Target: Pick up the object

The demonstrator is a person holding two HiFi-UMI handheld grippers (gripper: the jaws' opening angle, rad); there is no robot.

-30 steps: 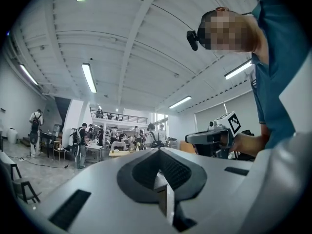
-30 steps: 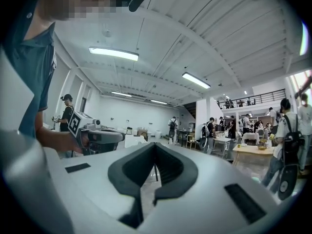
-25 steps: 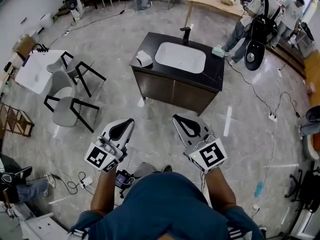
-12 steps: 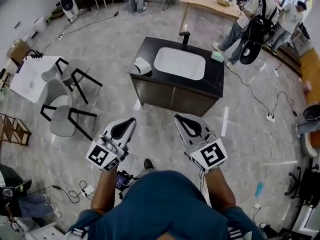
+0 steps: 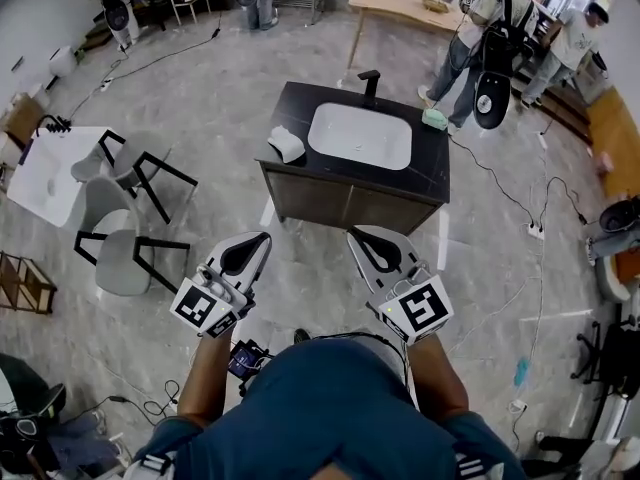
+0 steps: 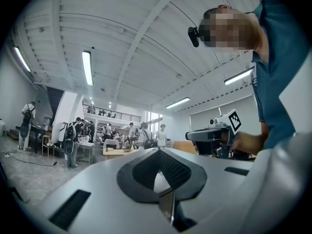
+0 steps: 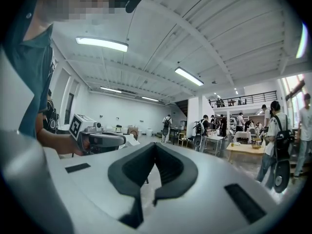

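A black vanity cabinet (image 5: 430,163) with a white sink basin (image 5: 360,136) stands on the floor ahead of me. On its left counter lies a white crumpled object (image 5: 287,144); a small green object (image 5: 434,119) sits at the right corner by the black faucet (image 5: 370,78). My left gripper (image 5: 262,240) and right gripper (image 5: 352,235) are held side by side in front of my chest, well short of the cabinet. Both are shut with nothing in them. The left gripper (image 6: 157,152) and the right gripper (image 7: 155,145) point up and out at the hall, tips together.
Two grey chairs (image 5: 120,218) and a white table (image 5: 45,173) stand at the left. Cables (image 5: 520,203) trail over the floor at the right. People (image 5: 490,38) stand by a wooden table (image 5: 400,3) behind the cabinet.
The view has shifted as I step over the floor: the chairs and white table have slid left and the people behind have moved up. Both grippers keep their pose, shut.
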